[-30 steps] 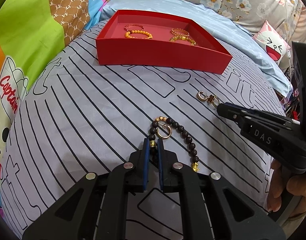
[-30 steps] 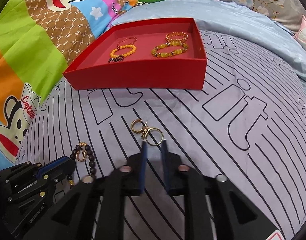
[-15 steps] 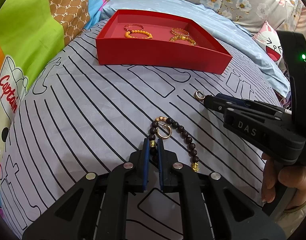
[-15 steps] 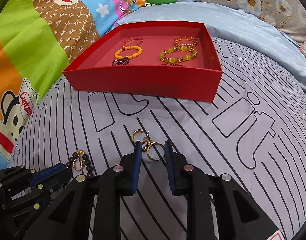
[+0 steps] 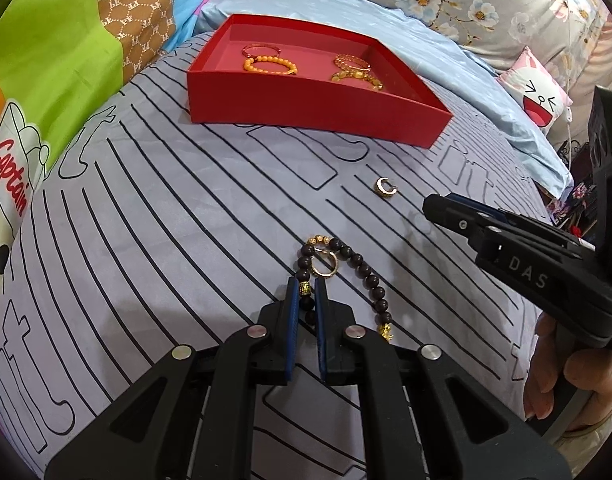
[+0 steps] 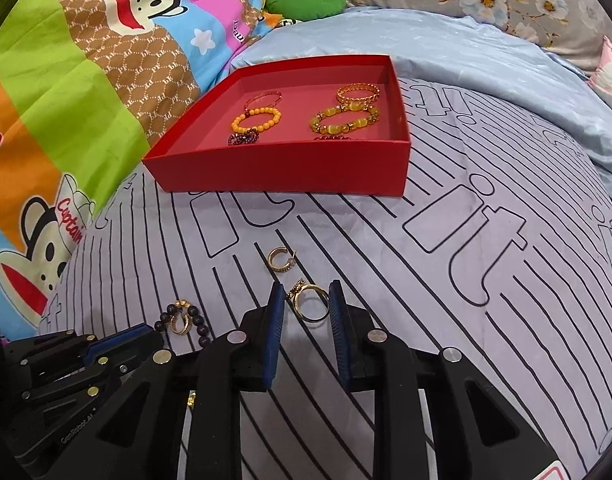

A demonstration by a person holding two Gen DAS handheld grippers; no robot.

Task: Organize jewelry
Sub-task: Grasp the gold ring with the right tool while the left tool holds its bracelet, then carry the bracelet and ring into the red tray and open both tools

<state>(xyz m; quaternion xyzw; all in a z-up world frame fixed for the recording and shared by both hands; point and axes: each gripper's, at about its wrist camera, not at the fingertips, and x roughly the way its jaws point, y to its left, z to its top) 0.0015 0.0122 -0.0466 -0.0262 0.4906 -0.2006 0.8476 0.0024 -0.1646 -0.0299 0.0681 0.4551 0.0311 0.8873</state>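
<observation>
Setting: a bed covered by a grey bedspread (image 5: pixel 154 240) printed with black lines; a cartoon monkey quilt (image 6: pixel 66 92) lies along its left edge and a pale blue sheet (image 6: pixel 445 44) along its far edge.
Red box (image 5: pixel 306 108): open and shallow, toward the far edge of the bedspread; it holds an orange bead bracelet (image 6: pixel 257 119), a yellow bead bracelet (image 6: pixel 343 118), a gold bangle (image 6: pixel 357 92) and a thin pink bangle (image 6: pixel 263 99).
Left gripper (image 5: pixel 305 300): low over the near part of the bedspread, its blue-lined fingers narrowly parted around the near end of a dark bead bracelet (image 5: pixel 357 264); whether they press the beads cannot be told.
Gold hoop (image 5: pixel 325 266): lies inside the loop of the dark bracelet, just past the left fingertips.
Right gripper (image 6: pixel 306 308): jaws spread, straddling a gold ring (image 6: pixel 310 304) that lies on the cloth between them, neither pad touching it.
Open gold earring (image 6: pixel 280 262): just beyond the ring, between it and the box, apart from both grippers.
Left view only: a pink cartoon-face pillow (image 5: pixel 537 96) by the right edge, and the person's hand (image 5: pixel 561 376) on the right gripper's handle. The right gripper's body hides the ring here.
Right view only: dark red bead pieces (image 6: pixel 244 138) against the box's near wall, which hides them from the left camera.
</observation>
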